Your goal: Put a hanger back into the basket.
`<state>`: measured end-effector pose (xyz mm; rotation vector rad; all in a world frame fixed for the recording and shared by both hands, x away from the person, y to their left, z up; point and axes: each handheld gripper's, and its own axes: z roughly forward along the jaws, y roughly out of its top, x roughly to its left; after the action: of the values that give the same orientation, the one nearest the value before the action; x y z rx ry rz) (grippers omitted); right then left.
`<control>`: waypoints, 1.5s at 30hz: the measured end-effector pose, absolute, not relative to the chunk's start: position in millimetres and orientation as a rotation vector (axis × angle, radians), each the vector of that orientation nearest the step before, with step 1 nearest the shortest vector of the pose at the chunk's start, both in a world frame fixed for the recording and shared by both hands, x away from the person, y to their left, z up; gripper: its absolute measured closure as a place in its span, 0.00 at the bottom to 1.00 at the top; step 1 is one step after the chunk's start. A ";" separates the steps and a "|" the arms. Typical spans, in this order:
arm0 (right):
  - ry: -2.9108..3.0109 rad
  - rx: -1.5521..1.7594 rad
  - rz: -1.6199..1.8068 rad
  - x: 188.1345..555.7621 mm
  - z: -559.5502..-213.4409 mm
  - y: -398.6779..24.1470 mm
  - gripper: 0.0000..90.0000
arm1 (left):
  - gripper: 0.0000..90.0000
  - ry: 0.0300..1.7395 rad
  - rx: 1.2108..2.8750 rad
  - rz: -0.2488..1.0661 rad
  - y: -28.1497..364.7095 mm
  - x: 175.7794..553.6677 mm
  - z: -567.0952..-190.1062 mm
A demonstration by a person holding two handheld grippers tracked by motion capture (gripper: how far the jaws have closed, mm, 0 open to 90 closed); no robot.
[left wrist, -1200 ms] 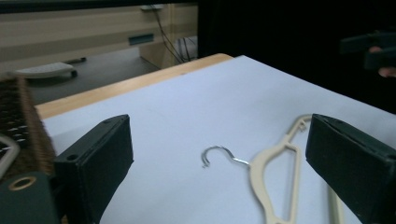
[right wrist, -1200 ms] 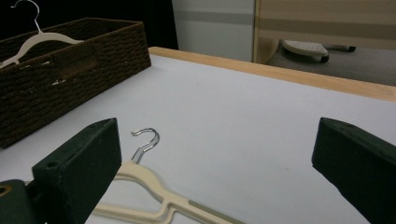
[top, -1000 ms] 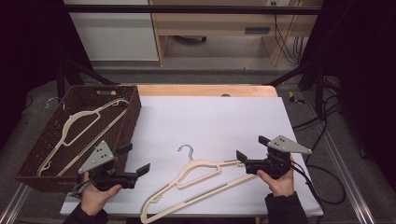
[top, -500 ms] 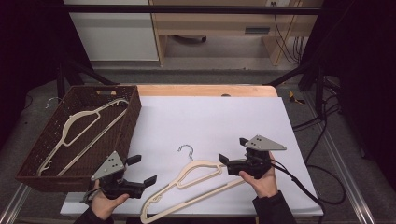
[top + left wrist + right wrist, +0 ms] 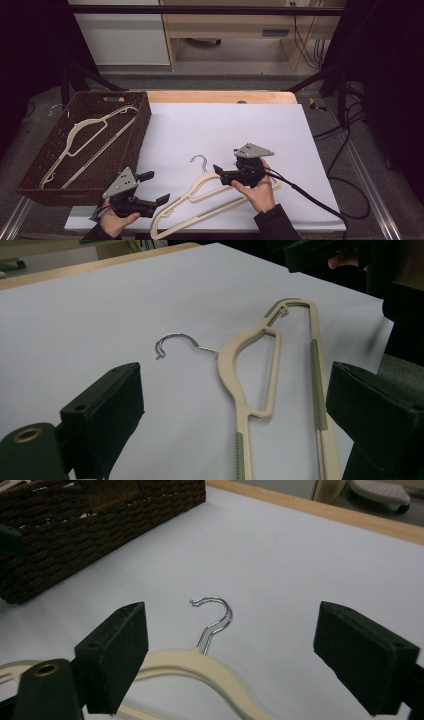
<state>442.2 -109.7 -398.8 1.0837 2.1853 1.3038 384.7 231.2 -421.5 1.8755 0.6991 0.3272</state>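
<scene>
Two hangers logged: one already in the wicker basket (image 5: 30, 185) at ten o'clock; the cream hanger (image 5: 210, 192) lies loose on the white sheet (image 5: 225, 130), centre-front, ungrasped. Right gripper (image 5: 216, 170), jaws spread but just narrowing, straddles its neck. Left gripper (image 5: 155, 187) spread, empty, at seven o'clock. Path unobstructed.

Hanger (image 5: 210, 192) right of basket (image 5: 135, 145)

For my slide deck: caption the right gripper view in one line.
Right tool, jaws open, poised over the cream hanger's neck below its metal hook, wicker basket beyond on the white table.
</scene>
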 end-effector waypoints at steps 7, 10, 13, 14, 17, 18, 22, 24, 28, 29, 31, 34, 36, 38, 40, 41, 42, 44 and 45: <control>2.195 1.157 1.270 459.4 -409.5 -92.1 0.26 | 0.09 0.698 1.905 0.318 226.4 384.9 -426.4; 2.211 1.171 1.245 464.2 -414.3 -82.6 0.27 | 0.09 0.710 1.910 0.309 225.5 386.4 -429.8; 2.238 1.181 1.222 469.0 -420.7 -73.0 0.29 | 0.09 0.711 1.913 0.306 224.7 387.0 -431.1; 2.245 1.171 1.205 470.6 -423.2 -70.4 0.31 | 0.09 0.712 1.913 0.303 224.2 387.0 -431.4; 2.270 1.196 1.181 474.2 -430.2 -61.4 0.36 | 0.09 0.712 1.925 0.304 222.5 387.1 -432.9; 2.286 1.206 1.192 475.6 -432.9 -59.9 0.39 | 0.09 0.713 1.927 0.302 222.3 387.5 -433.5; 2.307 1.246 1.150 481.9 -446.4 -55.5 0.47 | 0.09 0.724 1.933 0.295 221.0 389.4 -436.9; 2.324 1.254 1.125 483.8 -452.9 -53.4 0.51 | 0.09 0.726 1.935 0.292 220.2 390.2 -438.4; 2.345 1.264 1.099 485.9 -461.7 -50.2 0.57 | 0.09 0.732 1.939 0.287 219.0 390.9 -440.2; 2.347 1.267 1.091 486.3 -463.2 -49.9 0.59 | 0.09 0.732 1.940 0.286 218.9 391.0 -440.3; 2.352 1.280 1.076 486.9 -466.1 -49.0 0.62 | 0.09 0.730 1.941 0.284 219.1 391.1 -440.2; 2.360 1.279 1.067 488.9 -471.2 -47.6 0.66 | 0.09 0.734 1.941 0.281 219.8 391.5 -440.1; 2.359 1.278 1.058 489.5 -473.9 -46.9 0.68 | 0.09 0.735 1.944 0.281 219.4 391.5 -440.4; 2.364 1.277 1.056 489.7 -475.6 -46.4 0.70 | 0.09 0.735 1.945 0.281 218.8 391.6 -440.7; 2.362 1.277 1.052 489.4 -477.2 -45.5 0.73 | 0.09 0.733 1.949 0.281 218.3 391.6 -441.0; 2.354 1.282 1.053 488.5 -477.2 -44.7 0.75 | 0.09 0.732 1.950 0.280 218.2 391.6 -441.1; 2.353 1.281 1.050 488.0 -477.5 -44.4 0.77 | 0.09 0.733 1.951 0.279 218.0 391.6 -441.2; 2.357 1.273 1.062 487.7 -478.0 -44.5 0.84 | 0.09 0.732 1.952 0.278 217.8 391.5 -441.3; 2.361 1.283 1.074 487.7 -478.0 -44.1 0.87 | 0.09 0.732 1.952 0.278 217.8 391.4 -441.3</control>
<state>487.7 -44.1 -478.0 1.2830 2.3609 1.0741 391.4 217.8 -441.3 1.9518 0.7321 0.2785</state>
